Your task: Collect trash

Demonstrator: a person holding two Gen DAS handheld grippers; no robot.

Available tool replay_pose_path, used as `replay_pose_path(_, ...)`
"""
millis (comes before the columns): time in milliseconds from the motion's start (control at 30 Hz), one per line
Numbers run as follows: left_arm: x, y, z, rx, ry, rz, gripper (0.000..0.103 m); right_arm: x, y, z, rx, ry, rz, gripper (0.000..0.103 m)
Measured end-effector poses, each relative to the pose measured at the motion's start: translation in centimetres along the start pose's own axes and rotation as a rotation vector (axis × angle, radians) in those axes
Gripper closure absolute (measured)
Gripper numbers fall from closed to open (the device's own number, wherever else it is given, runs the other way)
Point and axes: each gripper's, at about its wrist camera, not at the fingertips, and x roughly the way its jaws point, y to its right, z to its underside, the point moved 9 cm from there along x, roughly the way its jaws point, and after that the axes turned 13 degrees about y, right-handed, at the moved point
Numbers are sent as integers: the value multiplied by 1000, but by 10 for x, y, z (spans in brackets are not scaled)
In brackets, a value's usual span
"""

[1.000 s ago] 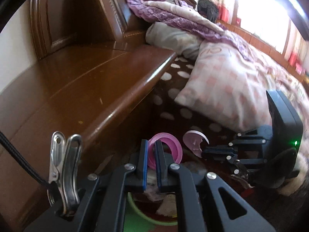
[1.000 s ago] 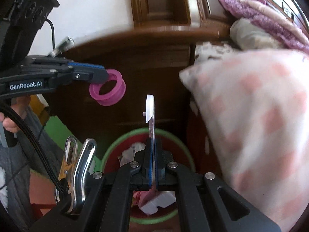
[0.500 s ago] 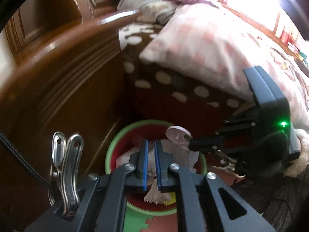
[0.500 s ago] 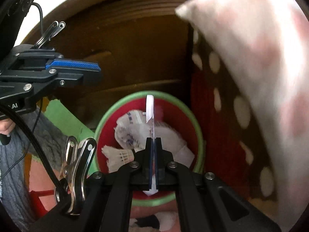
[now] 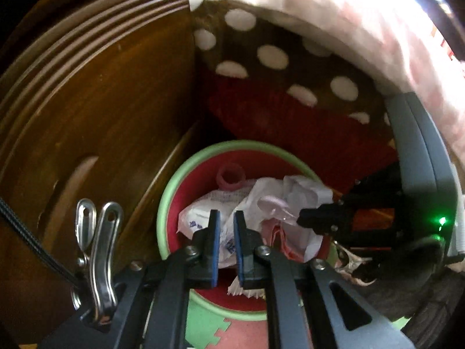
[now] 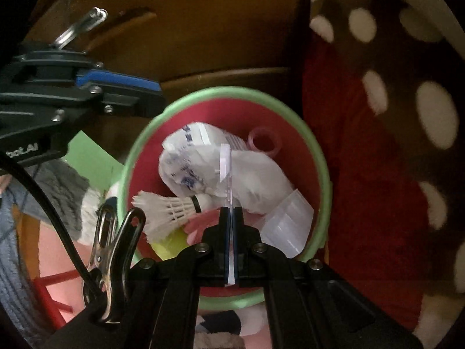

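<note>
We look down into a trash bin (image 6: 321, 174), green rim, red inside, standing on the floor between a dark wooden cabinet (image 5: 96, 110) and the bed's brown polka-dot cover (image 6: 407, 93). The left gripper (image 5: 223, 226) hangs over the bin, its fingers narrow and opening, nothing between them. The right gripper (image 6: 231, 215) has its fingers clamped on a thin white plastic piece (image 6: 225, 163) that stands up over the bin. Inside the bin we see a pink ring (image 6: 263, 142) near the far wall, crumpled white paper (image 6: 255, 180), a shuttlecock (image 6: 165, 206) and a clear wrapper (image 6: 287, 229). A pink checked pillow (image 5: 348, 14) overhangs the bed edge. Green and pink foam mat (image 5: 212, 328) lies under the bin.
</note>
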Motion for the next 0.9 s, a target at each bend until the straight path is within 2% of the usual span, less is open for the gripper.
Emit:
replay_pose_path(33, -1, 1, 1, 8, 1, -7, 83, 0, 2, 0, 2, -2, 5, 101)
replay_pose_path(100, -2, 5, 1, 32, 3, -2, 81, 0, 2, -2, 12, -4, 0, 100)
replay_pose_path(300, -3, 12, 8, 78, -13, 11, 80, 3, 0, -3, 37, -16, -28, 79)
replay_pose_path(500, -2, 7, 17, 105, -41, -7, 71, 11, -5, 2, 26, -38, -33, 60)
replay_pose_path(733, 1, 9, 21, 74, -91, 16, 61, 6, -6, 6, 15, -44, -14, 46)
replay_pose_path(867, 2, 17, 23, 25, -116, 89, 59, 1, -5, 10, 23, -47, -7, 42)
replay_pose_path(900, 0, 18, 21, 0, -106, 108, 53, -1, -5, 11, 27, -44, -8, 41)
